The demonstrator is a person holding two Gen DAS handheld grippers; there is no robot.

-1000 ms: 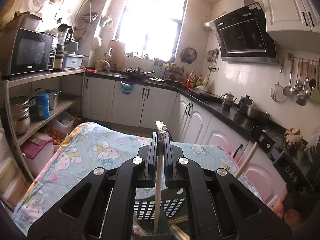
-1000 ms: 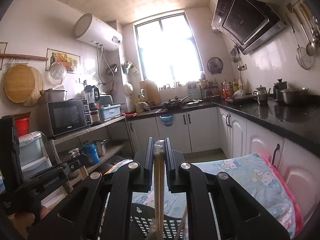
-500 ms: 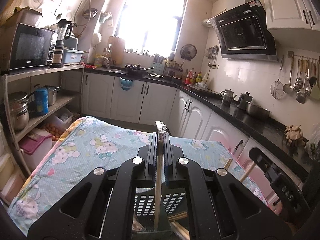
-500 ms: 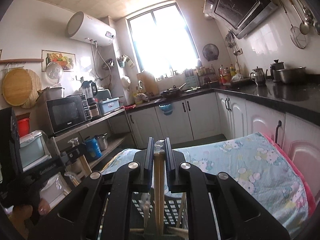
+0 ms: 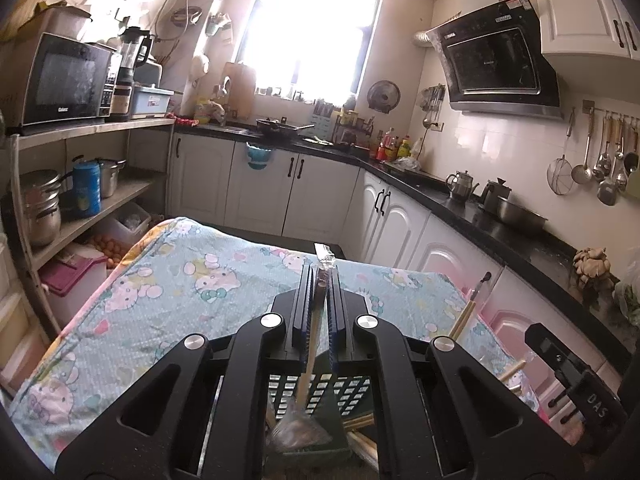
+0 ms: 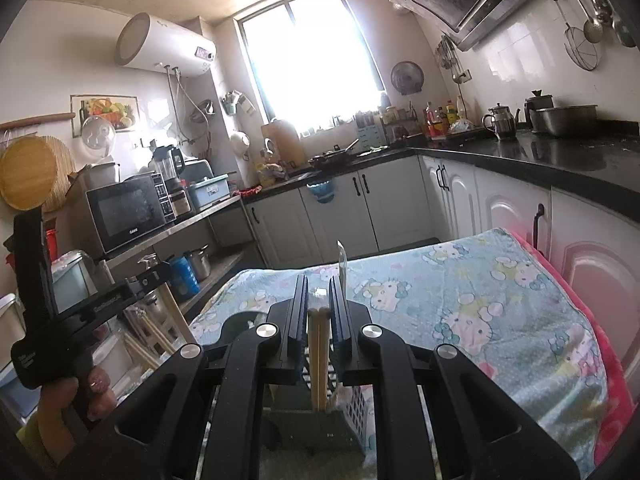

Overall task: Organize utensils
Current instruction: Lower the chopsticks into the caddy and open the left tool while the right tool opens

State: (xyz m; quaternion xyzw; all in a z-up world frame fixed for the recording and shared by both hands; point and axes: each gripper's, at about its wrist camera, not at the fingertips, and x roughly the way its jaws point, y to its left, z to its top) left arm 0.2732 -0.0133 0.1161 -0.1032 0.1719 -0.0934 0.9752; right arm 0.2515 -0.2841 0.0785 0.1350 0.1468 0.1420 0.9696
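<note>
My left gripper [image 5: 319, 280] is shut on a plastic-wrapped pair of chopsticks [image 5: 310, 344], held upright with the lower end in a dark slotted utensil holder [image 5: 320, 420]. My right gripper [image 6: 319, 300] has its jaws slightly apart around a pair of wooden chopsticks [image 6: 318, 356] that stands in the same dark holder [image 6: 312, 420]; I cannot tell whether the pads still touch them. A clear wrapper tip [image 6: 341, 264] sticks up by the right finger. More wooden chopsticks [image 5: 468, 312] show beside the right gripper's body [image 5: 576, 380] in the left wrist view.
The holder stands on a table with a pale blue cartoon-print cloth [image 5: 180, 292], also in the right wrist view [image 6: 460, 292]. White cabinets and a black counter [image 5: 460, 204] run behind and to the right. Shelves with a microwave [image 5: 64, 80] and pots stand at the left.
Both grippers have tilted down and the chopsticks sit lower in the holder. The right gripper's jaws have parted slightly from its wooden chopsticks. The left grip is unchanged.
</note>
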